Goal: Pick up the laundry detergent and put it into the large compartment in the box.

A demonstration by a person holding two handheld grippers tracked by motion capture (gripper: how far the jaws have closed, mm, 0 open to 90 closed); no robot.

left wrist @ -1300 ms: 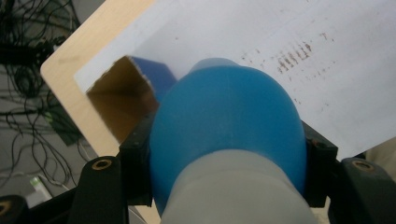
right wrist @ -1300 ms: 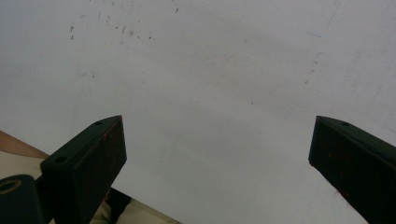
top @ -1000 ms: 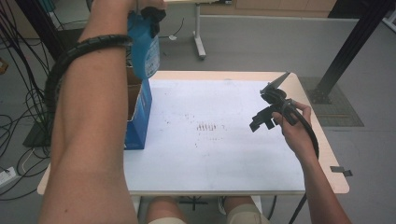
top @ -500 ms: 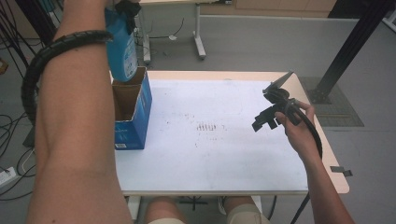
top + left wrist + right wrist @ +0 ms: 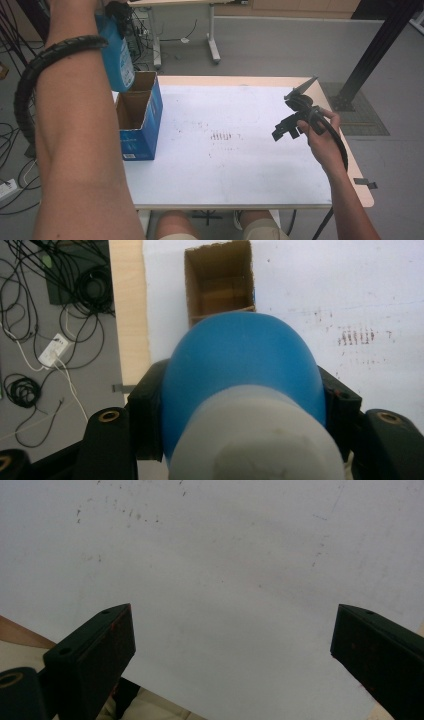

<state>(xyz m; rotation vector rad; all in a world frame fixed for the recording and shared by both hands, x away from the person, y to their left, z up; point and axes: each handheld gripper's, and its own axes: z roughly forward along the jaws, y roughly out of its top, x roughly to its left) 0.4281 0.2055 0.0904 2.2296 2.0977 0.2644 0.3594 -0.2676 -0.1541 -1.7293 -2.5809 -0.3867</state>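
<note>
A blue bottle (image 5: 116, 55) with a white cap hangs in the air, my left gripper (image 5: 119, 11) shut on it at the top left of the high view. In the left gripper view the bottle (image 5: 240, 370) sits cap-end towards the camera between the two black jaws of the left gripper (image 5: 240, 405). Below and ahead of it stands an open blue cardboard box (image 5: 218, 282), its inside bare. The box (image 5: 140, 117) stands at the table's left edge. My right gripper (image 5: 286, 127) is held above the table's right side, open (image 5: 232, 645) with nothing between its fingers.
The white table top (image 5: 240, 150) has tan edges and a few dark smudges (image 5: 222, 136) in the middle. Cables and a power strip (image 5: 55, 350) lie on the floor to the left. A black post (image 5: 375, 50) stands at the back right, and desk legs (image 5: 212, 35) behind.
My left arm has carried the blue bottle leftward in the high view, uncovering more of the open box. The right gripper has stayed in place.
</note>
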